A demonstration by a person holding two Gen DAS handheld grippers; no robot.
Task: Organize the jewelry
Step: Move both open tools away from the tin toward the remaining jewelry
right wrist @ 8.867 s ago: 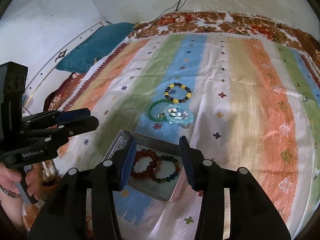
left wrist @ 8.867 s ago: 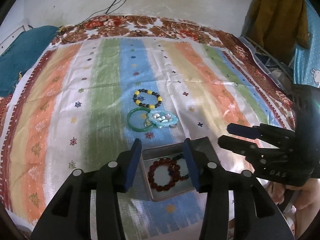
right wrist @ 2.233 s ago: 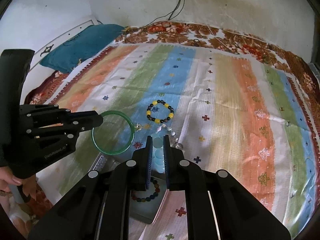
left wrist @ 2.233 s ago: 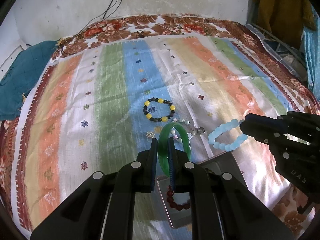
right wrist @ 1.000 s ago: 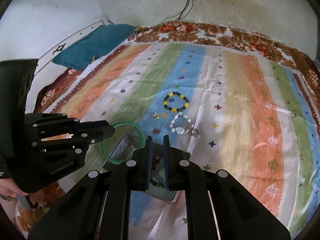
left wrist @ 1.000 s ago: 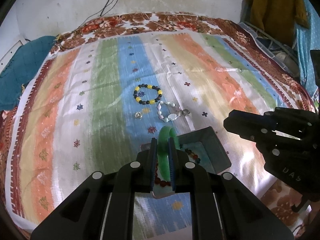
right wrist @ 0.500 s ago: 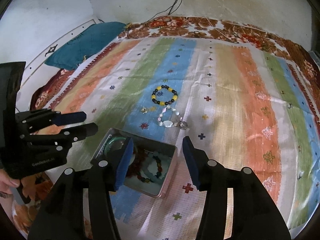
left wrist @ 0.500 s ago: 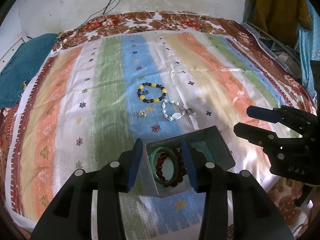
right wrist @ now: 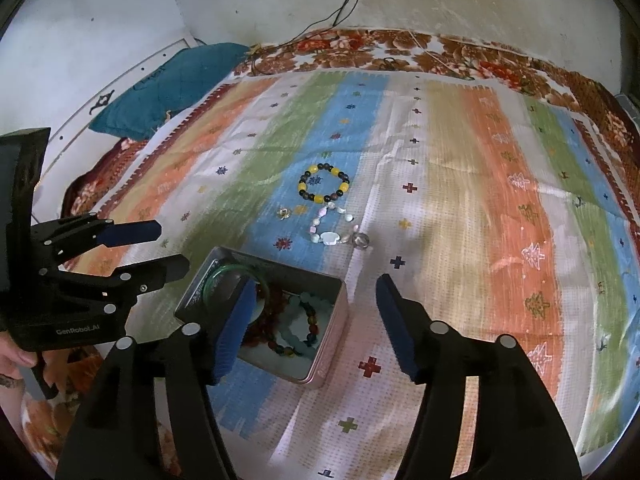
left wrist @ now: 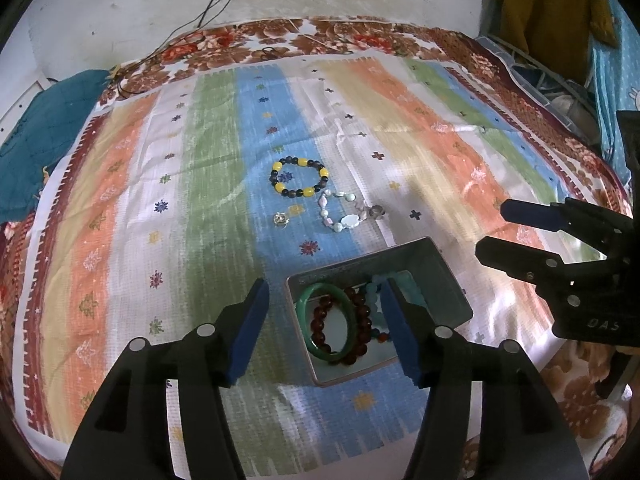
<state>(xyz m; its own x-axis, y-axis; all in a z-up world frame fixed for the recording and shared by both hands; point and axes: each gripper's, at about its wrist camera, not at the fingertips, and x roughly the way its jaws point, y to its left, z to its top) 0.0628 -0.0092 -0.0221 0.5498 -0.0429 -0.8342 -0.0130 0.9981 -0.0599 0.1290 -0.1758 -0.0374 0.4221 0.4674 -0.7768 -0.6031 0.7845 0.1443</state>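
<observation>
Left wrist view: the left gripper (left wrist: 324, 328) points down at a striped cloth (left wrist: 208, 184) spread over a bed. Its blue-padded jaws are opening, w/ nothing pinched; the near-left part of a metal tin (left wrist: 436, 272) shows in the gap between them. In the tin lie a green bangle (left wrist: 316, 344), a dark red bead bracelet (left wrist: 362, 320) and a pale blue bead bracelet (left wrist: 404, 282), all overlapping. Beyond the tin, on the blue stripe, sits a yellow and black bead bracelet (left wrist: 300, 176); just beside it, nearer the tin, a white stone bracelet (left wrist: 342, 214) and a small charm (left wrist: 282, 218) to its left. At right, the right gripper (left wrist: 494, 228) reaches in from the side, fingers spread & empty, near the tin's far right corner but apart from it.

Right wrist view: the right gripper (right wrist: 312, 316) hangs over the tin (right wrist: 334, 336), jaws opening, nothing gripped. Left pad sits over the tin's interior, right pad over bare cloth (right wrist: 460, 184). Green bangle (right wrist: 224, 270) leans against the tin's far-left side; pale blue bead bracelet (right wrist: 300, 304) and dark beads beside it. Yellow and black bead bracelet (right wrist: 324, 182), white stone bracelet (right wrist: 332, 232) & charm (right wrist: 284, 212) lie further out. Left gripper (right wrist: 170, 246) at left, fingers apart, held by a hand (right wrist: 16, 356) at the frame edge. A teal cushion (right wrist: 168, 84) lies at the bed's far left.
</observation>
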